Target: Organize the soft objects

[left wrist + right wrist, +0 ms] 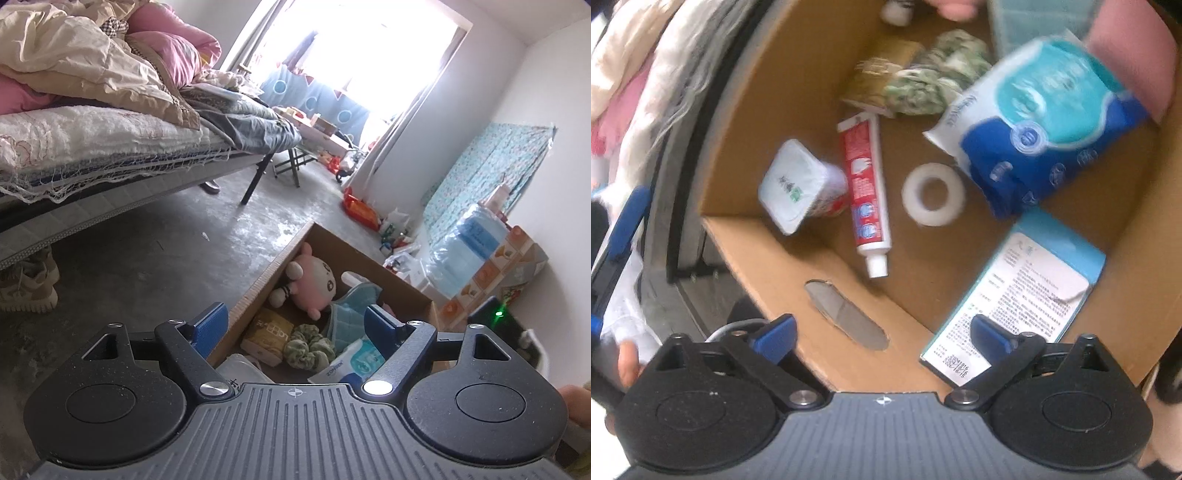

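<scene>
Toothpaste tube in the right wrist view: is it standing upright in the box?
No, the toothpaste tube lies flat on the floor of the box, between the cup and the tape roll.

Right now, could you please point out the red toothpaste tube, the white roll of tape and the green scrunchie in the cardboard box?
red toothpaste tube [866, 184]: right wrist view, middle of its body.
white roll of tape [916, 206]: right wrist view, left side of the ring.
green scrunchie [308, 345]: left wrist view, ruffled fabric.
</scene>
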`<state>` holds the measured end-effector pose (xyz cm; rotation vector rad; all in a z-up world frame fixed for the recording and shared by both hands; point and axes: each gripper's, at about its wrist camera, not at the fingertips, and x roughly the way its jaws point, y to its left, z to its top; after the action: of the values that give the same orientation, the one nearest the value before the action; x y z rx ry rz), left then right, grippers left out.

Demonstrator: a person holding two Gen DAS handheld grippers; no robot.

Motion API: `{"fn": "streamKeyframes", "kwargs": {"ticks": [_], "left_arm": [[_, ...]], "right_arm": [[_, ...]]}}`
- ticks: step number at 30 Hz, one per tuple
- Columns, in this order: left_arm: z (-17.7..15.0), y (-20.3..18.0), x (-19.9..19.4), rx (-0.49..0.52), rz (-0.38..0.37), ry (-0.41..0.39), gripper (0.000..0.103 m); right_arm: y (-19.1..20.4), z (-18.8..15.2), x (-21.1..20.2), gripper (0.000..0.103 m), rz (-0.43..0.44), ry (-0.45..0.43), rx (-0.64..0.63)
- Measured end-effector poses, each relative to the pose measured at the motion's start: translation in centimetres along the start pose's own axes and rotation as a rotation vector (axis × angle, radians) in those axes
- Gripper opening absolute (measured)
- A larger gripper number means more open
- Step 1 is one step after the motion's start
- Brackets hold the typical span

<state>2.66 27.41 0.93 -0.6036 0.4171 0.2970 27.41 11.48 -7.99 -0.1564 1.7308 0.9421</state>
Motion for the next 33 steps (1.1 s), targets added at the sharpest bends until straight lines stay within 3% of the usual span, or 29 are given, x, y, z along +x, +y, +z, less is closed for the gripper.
{"fn": "streamKeyframes", "kwargs": {"ticks": [7,12,17,19,23,27,33], "left_arm": [[0.0,0.3,-0.3,-0.004,0.001,-0.007,0.082],[-0.1,0.3,-0.2,-0.008,0.005,-0.006,0.082],[-0.1,0.1,-0.4,0.000,0.008,-0.003,0.082],[-0.2,0.0,-0.6,0.010,0.010,-0.006,0.084],[-0.3,-0.8,-1.4,0.036,0.007,-0.018,0.090],[-0.6,-2.4,-2.5,0.086,-0.013,-0.040,0.100],[-1.8,-5.6,-4.3,0.199,-0.048,-0.016,0.103]], "right_arm": [[-2.4,0.8,2.5,0.103,0.040,0.028,0.112],[-2.3,1.3,2.5,0.103,0.089,-0.049,0.111],[-2.9,1.7,3.0,0.099,0.114,-0.067,0.134],[-2.3,1.2,1.2,0.099,0.096,-0.143,0.072],[-1.5,-1.8,-3.9,0.100,0.149,-0.318,-0.014],[-1.2,-7.5,-8.9,0.103,0.175,-0.533,-0.110],[-1.8,-17.3,-12.8,0.103,0.131,-0.839,-0.191]]}}
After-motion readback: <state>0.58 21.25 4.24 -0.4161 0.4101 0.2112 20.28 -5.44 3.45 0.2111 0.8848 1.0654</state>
